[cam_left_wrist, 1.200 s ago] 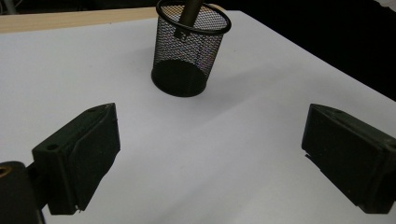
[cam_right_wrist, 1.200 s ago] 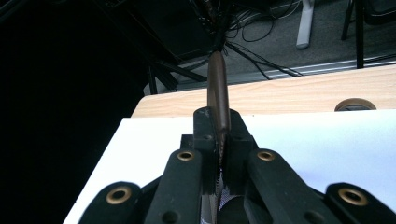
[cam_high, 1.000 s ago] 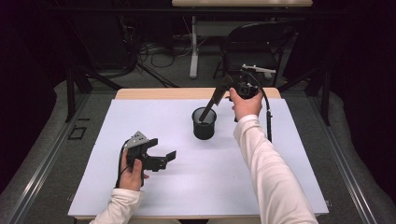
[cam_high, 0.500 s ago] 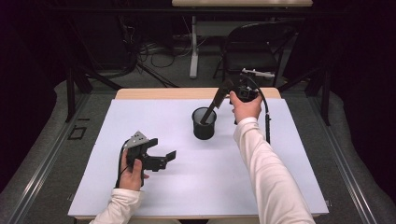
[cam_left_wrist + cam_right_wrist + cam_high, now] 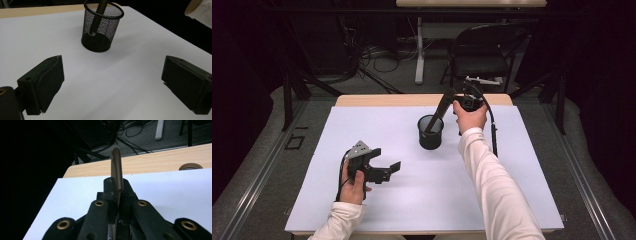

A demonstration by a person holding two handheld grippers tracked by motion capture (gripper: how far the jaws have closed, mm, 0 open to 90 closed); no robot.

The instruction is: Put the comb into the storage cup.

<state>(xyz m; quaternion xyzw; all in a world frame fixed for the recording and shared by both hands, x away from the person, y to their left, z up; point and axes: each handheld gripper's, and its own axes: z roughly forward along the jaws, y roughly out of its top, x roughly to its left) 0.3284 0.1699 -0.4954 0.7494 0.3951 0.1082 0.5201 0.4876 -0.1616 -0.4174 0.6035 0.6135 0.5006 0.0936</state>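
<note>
The tabletop [image 5: 362, 125] is covered by a white sheet, so the dark things stand out well. Near its far middle stands the cup [image 5: 430, 132] — a black mesh one, upright. The right gripper [image 5: 447, 102] has its jaws closed on a pen [image 5: 435, 116], held tilted, with the lower end already inside the cup; I judge this slant lets the pen slide down along the rim. The left gripper [image 5: 384, 172] waits apart, near the front left — its jaws stand wide and hold nothing, pointing toward the cup.
</note>
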